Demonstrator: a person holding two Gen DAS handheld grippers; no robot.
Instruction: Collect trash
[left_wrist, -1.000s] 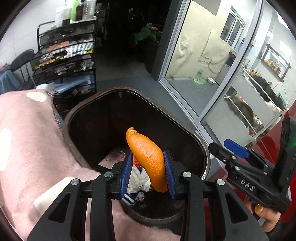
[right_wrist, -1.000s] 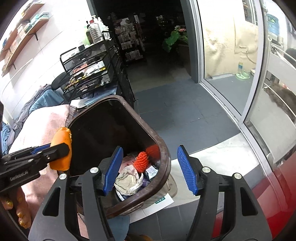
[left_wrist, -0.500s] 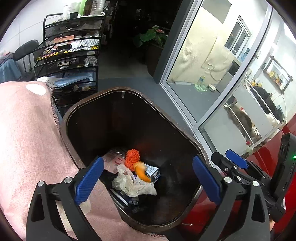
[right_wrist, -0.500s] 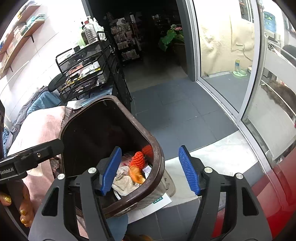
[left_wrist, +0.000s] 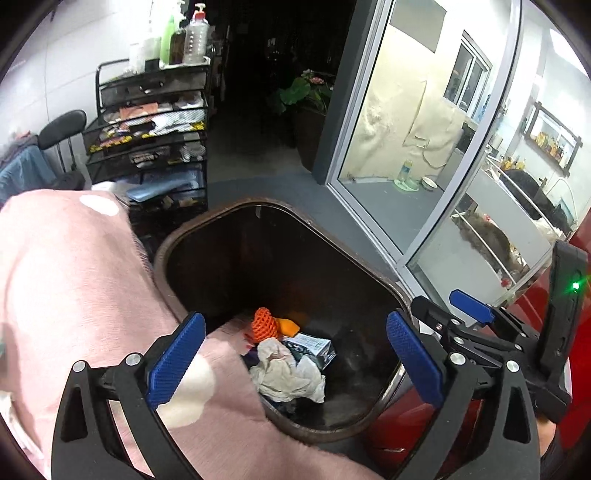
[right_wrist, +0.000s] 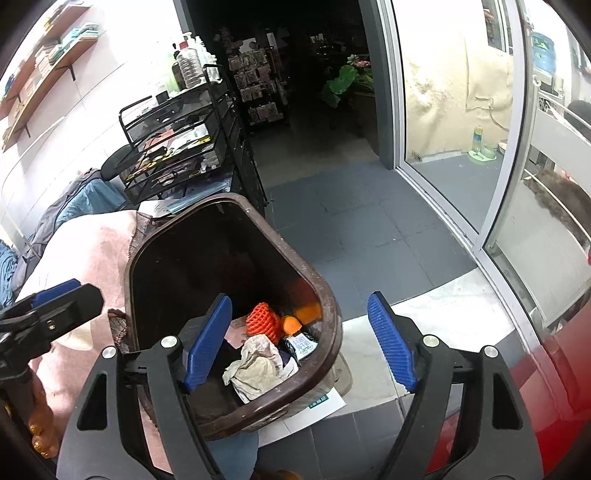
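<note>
Brown plastic forms the bin (left_wrist: 369, 266) below us, and the trash sits at its bottom: an orange peel (left_wrist: 287, 325) beside an orange foam net (left_wrist: 264, 323), a crumpled tissue (left_wrist: 286, 373) and a small printed wrapper (left_wrist: 314, 343). Our left gripper (left_wrist: 295, 360) hangs over the bin mouth with its jaws released wide and nothing between them; our right gripper (right_wrist: 299, 343) hovers over the near rim with its jaws opening, and only the bin rim and the trash far below show between them, untouched. We judge the drop done for this piece. The risk from here lies with the rim: the right jaws straddle it, and a careless pull could hook the wall and tip the bin, which already leans on the pink blanket (left_wrist: 74, 295) and a sheet of paper (right_wrist: 317, 410). The two grippers also sit near one another, so a crossed path could knock them together. Open room lies toward the grey tiled floor (right_wrist: 351, 229) and the glass door (right_wrist: 454, 110); the wire rack (right_wrist: 177, 147) and the blanket crowd the other side.
</note>
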